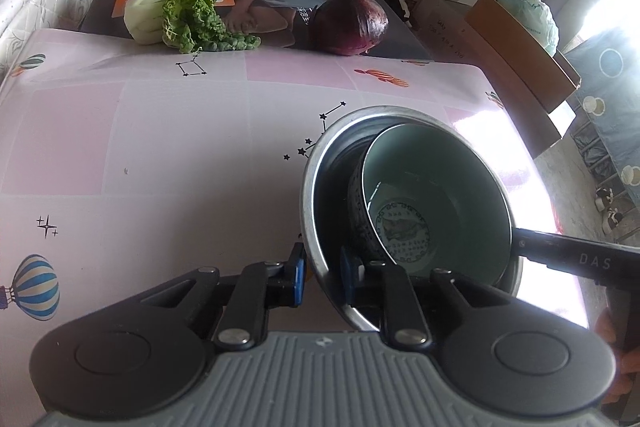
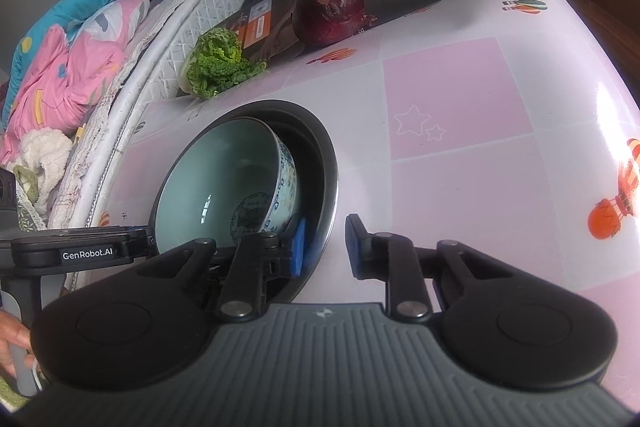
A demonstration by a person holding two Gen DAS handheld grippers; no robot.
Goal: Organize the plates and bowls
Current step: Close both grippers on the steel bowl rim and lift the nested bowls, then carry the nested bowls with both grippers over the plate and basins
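Both grippers, left (image 1: 323, 277) and right (image 2: 327, 247), pinch our steel bowl's (image 1: 316, 195) opposite rims, porcelain bowl (image 1: 436, 195) tilted inside.

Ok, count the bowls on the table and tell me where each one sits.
2. A metal bowl stands on the pink tablecloth. A pale green bowl sits tilted inside it. Anything under the green one would be hidden.
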